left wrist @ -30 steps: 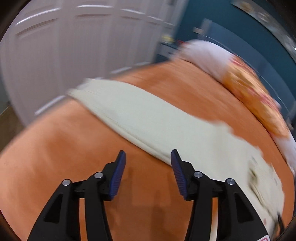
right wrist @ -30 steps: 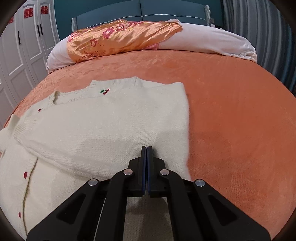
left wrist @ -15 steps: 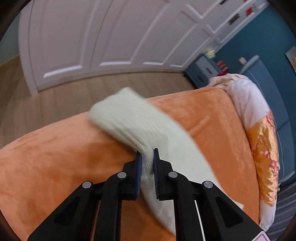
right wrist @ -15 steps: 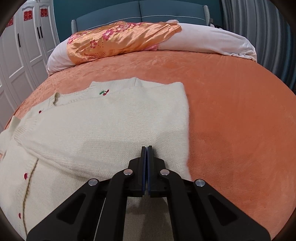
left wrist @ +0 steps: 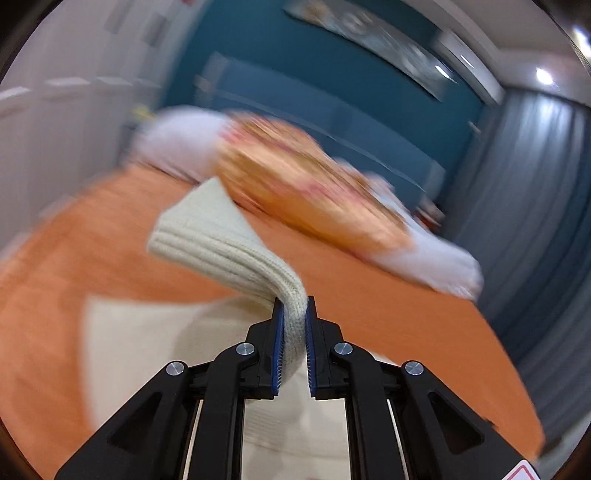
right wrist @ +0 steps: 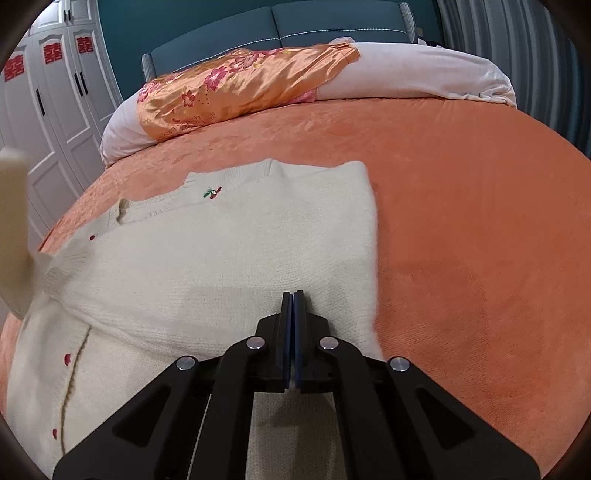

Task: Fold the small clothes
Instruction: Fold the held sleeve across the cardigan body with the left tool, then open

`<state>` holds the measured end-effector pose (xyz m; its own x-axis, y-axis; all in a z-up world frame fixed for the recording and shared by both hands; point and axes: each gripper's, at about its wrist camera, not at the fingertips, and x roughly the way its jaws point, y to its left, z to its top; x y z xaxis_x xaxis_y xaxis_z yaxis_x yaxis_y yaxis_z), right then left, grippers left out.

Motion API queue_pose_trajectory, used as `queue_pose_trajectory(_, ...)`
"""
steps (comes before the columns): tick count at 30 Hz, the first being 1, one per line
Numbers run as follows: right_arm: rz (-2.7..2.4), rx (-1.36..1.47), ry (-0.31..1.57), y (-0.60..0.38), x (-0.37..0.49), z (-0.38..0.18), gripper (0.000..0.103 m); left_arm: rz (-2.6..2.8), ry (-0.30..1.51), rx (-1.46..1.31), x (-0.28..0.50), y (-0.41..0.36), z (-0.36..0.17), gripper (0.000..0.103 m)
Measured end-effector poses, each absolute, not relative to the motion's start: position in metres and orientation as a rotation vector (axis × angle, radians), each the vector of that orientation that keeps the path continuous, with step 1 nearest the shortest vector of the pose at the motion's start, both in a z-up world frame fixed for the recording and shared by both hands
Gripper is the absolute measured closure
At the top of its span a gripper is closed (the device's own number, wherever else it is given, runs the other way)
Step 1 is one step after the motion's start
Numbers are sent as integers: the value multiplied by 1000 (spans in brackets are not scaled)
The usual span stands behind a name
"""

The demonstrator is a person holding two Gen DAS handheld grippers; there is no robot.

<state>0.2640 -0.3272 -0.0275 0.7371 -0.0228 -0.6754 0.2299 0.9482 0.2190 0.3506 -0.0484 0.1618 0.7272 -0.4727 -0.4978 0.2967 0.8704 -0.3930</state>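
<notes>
A cream knit cardigan (right wrist: 221, 266) with red buttons and a small cherry motif lies on the orange bedspread (right wrist: 461, 221), its right sleeve folded across the body. My left gripper (left wrist: 293, 314) is shut on the cardigan's left sleeve (left wrist: 225, 243) and holds it lifted, the ribbed cuff sticking up past the fingers. The lifted sleeve shows at the left edge of the right wrist view (right wrist: 13, 221). My right gripper (right wrist: 293, 295) is shut and rests on the cardigan's body near its right edge; whether it pinches fabric is not visible.
An orange floral satin quilt (right wrist: 236, 85) and white bedding (right wrist: 424, 74) lie against the blue headboard (right wrist: 295, 26). White wardrobes (right wrist: 48, 110) stand to the left, grey curtains (left wrist: 535, 221) to the right.
My left gripper closed on the left sleeve, lifted it and swung round from facing the wardrobes to facing the headboard. My right gripper has not moved.
</notes>
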Motion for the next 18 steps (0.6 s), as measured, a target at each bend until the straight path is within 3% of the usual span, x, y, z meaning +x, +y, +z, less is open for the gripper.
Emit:
queue_pose_trajectory(5, -119, 342, 722, -332, 262, -28, 103, -425, 870, -170, 351, -157, 56, 86)
queue_pose_trajectory(8, -101, 369, 717, -335, 261, -28, 103, -399, 955, -268, 338, -152, 15, 85)
queue_pose_trajectory(12, -75, 388, 716, -336, 261, -26, 99, -381, 870, -389, 313, -109, 29, 57)
queue_pose_trajectory(15, -31, 413, 720, -334, 258, -17, 82, -326, 814, -413, 306, -57, 50, 41)
queue_pose_trajectory(17, -11, 446, 690, -330, 249, -4, 45, -266, 810, -431, 309, -20, 55, 41)
queue_pose_trajectory(18, -9, 471, 662, -328, 242, 3, 37, -229, 826, -441, 313, 0, 53, 41)
